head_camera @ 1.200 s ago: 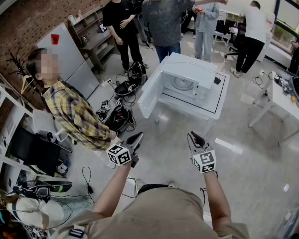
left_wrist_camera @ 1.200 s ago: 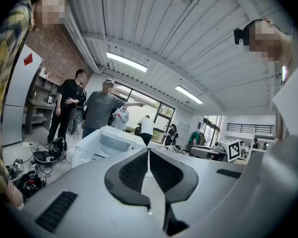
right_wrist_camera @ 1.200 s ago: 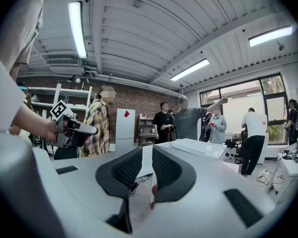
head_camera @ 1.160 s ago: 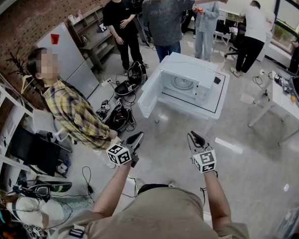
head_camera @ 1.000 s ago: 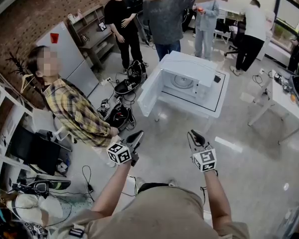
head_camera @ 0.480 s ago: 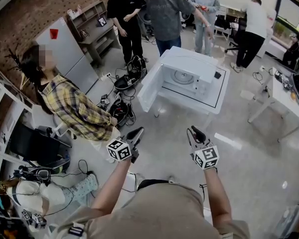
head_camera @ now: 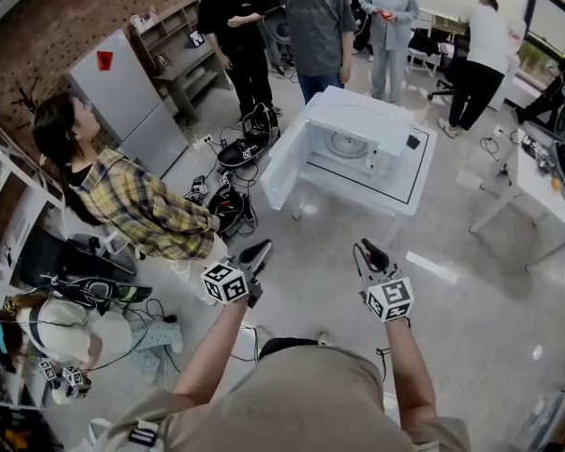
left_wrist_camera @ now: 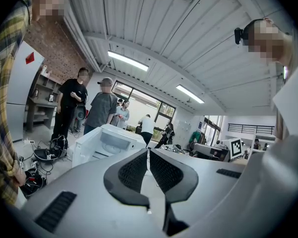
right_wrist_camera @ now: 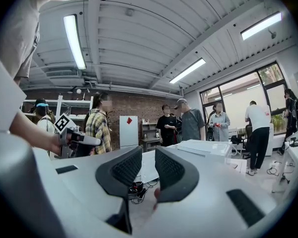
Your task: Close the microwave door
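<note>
The microwave [head_camera: 363, 144] is sitting on a white bench [head_camera: 410, 205] well ahead of the person. Its door [head_camera: 284, 166] is hanging wide open toward the left of the head view and exposing the cavity and turntable. Both grippers are hovering far short of it, so the step in hand is looking like the approach. The left gripper [head_camera: 260, 250] is carrying its jaws pressed together on nothing, while the right gripper [head_camera: 365, 249] is holding its jaws a narrow gap apart, also empty. The left one is probably making the better pusher. It should be walked in on the door's outer side, laying the closed jaws flat against the panel near its free edge and following the hinge's arc until the latch is catching. The bags and cables [head_camera: 231, 213] are lying on the floor just beside the door, so the feet should be skirting them. Bystanders are standing beyond the bench.
</note>
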Available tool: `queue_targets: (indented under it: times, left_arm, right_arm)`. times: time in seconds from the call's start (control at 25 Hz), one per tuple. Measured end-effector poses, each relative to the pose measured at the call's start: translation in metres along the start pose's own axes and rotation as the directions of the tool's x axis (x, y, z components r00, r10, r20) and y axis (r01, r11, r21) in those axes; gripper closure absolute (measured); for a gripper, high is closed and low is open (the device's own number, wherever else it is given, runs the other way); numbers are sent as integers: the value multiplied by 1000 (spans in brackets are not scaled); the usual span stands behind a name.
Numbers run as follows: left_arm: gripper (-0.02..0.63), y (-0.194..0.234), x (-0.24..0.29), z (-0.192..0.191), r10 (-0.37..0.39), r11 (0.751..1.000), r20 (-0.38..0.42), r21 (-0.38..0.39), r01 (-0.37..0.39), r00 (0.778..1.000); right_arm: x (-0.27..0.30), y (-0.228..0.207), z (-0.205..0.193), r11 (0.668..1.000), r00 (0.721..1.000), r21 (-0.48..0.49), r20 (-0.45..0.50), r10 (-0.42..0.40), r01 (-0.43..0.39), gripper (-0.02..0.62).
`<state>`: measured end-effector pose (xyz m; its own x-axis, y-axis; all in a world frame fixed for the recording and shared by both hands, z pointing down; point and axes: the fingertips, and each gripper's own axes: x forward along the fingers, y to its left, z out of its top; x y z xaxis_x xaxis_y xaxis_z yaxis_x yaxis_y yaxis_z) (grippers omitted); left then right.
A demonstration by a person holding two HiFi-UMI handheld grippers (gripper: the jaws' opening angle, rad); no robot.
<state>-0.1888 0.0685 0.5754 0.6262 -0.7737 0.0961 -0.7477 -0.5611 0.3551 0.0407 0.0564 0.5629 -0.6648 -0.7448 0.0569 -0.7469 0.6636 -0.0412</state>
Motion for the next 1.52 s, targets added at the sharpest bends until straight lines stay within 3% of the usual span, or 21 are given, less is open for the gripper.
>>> queue_targets:
  times: [0.68,1.52]
  left_arm:
    - [600,17,-11,5,22,1000,-10,8,-22,1000]
    - [584,147,7,48,-24,1000,-23,-8,23,999]
  right_arm:
    - [15,5,0,1000,1000,14,2,-1,1,526]
    - [130,26,9,997,997,20,-47,-67,68,526]
